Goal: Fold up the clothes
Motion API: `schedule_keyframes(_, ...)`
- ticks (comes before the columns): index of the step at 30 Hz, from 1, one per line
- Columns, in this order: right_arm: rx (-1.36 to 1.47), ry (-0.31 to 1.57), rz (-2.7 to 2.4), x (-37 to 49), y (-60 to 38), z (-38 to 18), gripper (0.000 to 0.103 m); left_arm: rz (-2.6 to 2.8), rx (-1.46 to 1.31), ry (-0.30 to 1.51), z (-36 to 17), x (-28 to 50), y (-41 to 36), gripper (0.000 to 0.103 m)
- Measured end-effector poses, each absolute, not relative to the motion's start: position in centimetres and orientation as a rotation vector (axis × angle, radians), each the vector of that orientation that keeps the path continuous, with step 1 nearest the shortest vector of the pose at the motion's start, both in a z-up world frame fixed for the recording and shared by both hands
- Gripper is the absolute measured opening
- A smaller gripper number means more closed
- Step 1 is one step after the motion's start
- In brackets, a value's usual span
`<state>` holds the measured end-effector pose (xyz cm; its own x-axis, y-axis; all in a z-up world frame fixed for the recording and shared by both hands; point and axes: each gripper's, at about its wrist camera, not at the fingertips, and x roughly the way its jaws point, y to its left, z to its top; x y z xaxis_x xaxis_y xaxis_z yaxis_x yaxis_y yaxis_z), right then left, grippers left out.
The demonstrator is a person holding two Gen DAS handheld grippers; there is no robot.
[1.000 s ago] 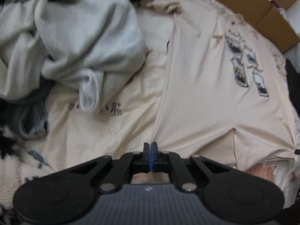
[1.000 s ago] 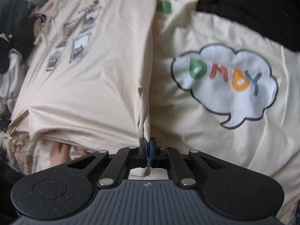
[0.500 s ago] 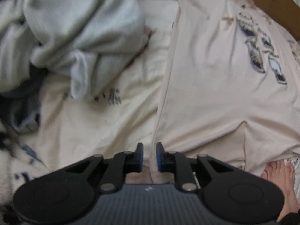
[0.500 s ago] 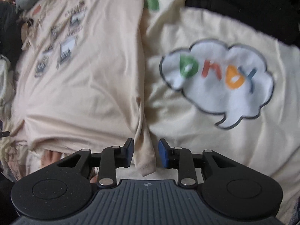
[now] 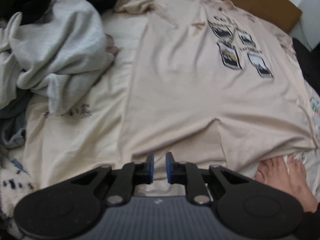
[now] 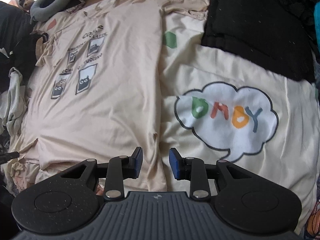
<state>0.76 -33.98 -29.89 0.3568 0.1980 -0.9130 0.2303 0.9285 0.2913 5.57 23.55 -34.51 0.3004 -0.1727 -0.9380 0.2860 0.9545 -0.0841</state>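
Beige t-shirt [image 6: 112, 108] flat | left gripper [image 5: 159, 167], right gripper [image 6: 156, 165]: fingers apart, empty, over hem

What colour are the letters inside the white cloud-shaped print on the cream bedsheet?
Green, red-orange, orange and blue-grey letters, dark-outlined cloud; clearest in the right wrist view.

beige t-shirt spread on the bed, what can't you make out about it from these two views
- Beige t-shirt, bottom hem: in the left wrist view the left gripper covers its middle; in the right wrist view the right gripper covers it.
- Print wording: too small and blurred to read in either view.
- Far sleeves: bunched near the top edge, their shape unclear.
- Underside: hidden by the shirt itself.
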Motion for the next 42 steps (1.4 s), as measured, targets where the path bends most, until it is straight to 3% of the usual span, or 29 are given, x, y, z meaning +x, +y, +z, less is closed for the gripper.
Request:
schedule_keyframes(7, 0.402, 1.213, 0.000, 2.0, -33.2, -30.4, 0.036, -0.311, 0.209, 1.202, -36.8, 6.1, 21.5, 0.019)
schedule_keyframes(22, 0.388, 1.247, 0.013, 2.9, -32.4, -31.8, 0.036, -0.383, 0.400, 1.169, -39.1, 6.6, 18.6, 0.020)
schedule_keyframes(23, 0.387, 1.247, 0.014, 3.0, -32.4, -31.8, 0.036, -0.384, 0.400, 1.169, -39.2, 6.5, 18.7, 0.018)
schedule_keyframes(25, 0.387, 1.242, 0.017, 3.1, -32.3, -31.8, 0.036, -0.379, 0.413, 1.176, -39.1, 6.4, 18.8, 0.000)
schedule_keyframes(42, 0.390, 1.228, 0.028, 3.2, -31.6, -31.5, 0.036, -0.544, 0.326, 1.170, -37.3, 2.4, 18.6, 0.000)
